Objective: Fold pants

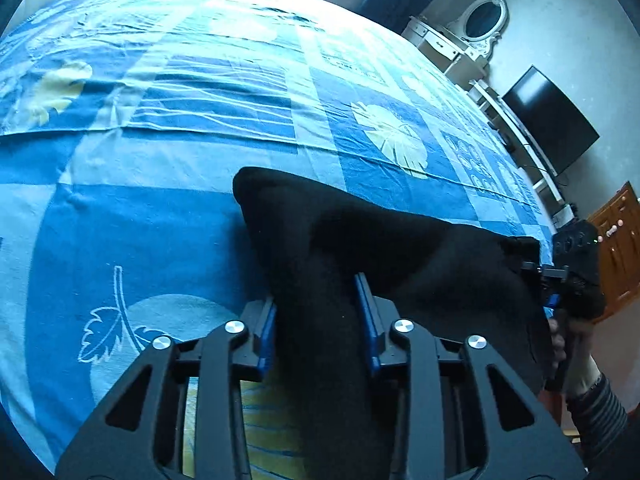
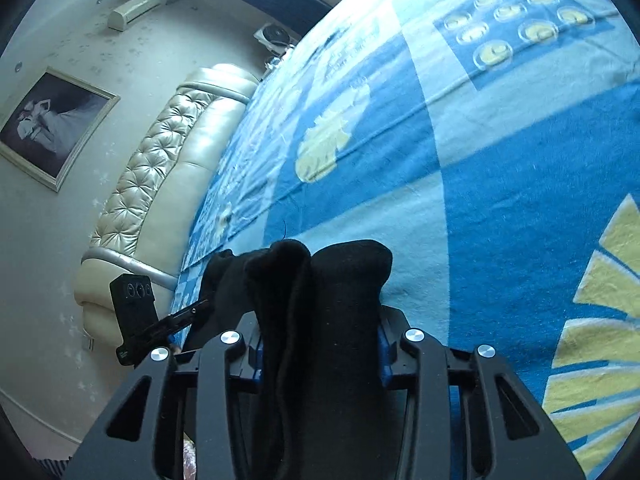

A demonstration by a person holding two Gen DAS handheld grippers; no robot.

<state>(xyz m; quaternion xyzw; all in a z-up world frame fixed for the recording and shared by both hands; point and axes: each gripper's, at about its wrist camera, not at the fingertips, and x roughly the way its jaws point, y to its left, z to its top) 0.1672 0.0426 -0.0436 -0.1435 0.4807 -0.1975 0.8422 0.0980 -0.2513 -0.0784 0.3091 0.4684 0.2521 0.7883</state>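
I have the black pants (image 1: 360, 248) pinched in both tools, lifted over the near edge of the bed (image 1: 180, 208); my left gripper (image 1: 320, 316) and right gripper (image 2: 320, 344) each clamp bunched cloth; next, I judge, comes spreading them flat before folding.

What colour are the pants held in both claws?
Plain black soft fabric pants, no visible pattern; clearest in the left wrist view.

A bed with a blue patterned sheet (image 1: 192, 208), cream tufted headboard (image 2: 160, 160), framed picture (image 2: 52, 124), dark television (image 1: 552, 120)
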